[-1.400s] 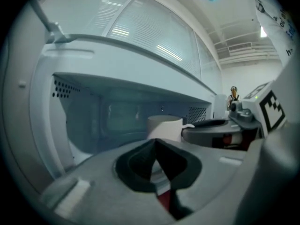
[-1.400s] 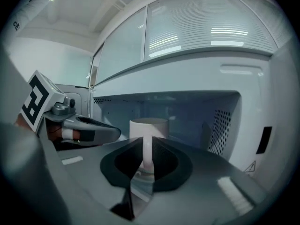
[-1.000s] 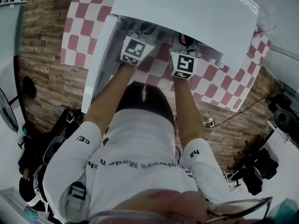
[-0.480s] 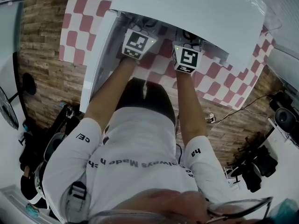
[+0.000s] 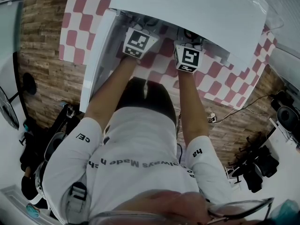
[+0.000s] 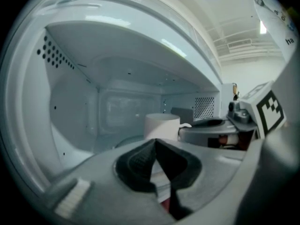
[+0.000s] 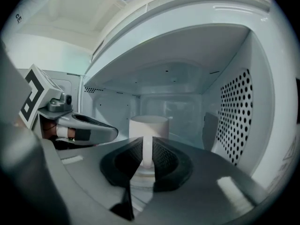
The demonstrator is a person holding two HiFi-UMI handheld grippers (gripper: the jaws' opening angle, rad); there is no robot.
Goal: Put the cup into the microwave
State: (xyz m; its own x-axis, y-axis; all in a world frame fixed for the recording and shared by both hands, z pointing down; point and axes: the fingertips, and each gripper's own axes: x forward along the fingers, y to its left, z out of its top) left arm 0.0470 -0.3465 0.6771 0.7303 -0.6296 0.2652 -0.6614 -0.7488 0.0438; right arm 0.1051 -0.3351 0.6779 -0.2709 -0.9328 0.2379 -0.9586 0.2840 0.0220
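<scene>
The white cup (image 7: 148,124) stands upright on the floor of the open microwave (image 5: 197,13), deep in the cavity; the left gripper view also shows the cup (image 6: 161,124). My right gripper (image 7: 146,149) reaches into the cavity, its pads on either side of the cup's handle and touching it, and its jaws are opening. My left gripper (image 6: 154,146) is shut with nothing in it, beside the right one at the cavity's mouth. In the head view only the marker cubes of the left gripper (image 5: 139,43) and right gripper (image 5: 187,57) show; the cup is hidden there.
The microwave's door (image 5: 96,60) hangs open at the left. A perforated wall (image 7: 236,118) closes the cavity on the right. The microwave stands on a red-and-white checked cloth (image 5: 75,36). Cables and dark equipment (image 5: 262,163) lie on the wooden floor at the right.
Nothing of note: both grippers keep their places at the microwave's mouth, and only the head view has shifted slightly.
</scene>
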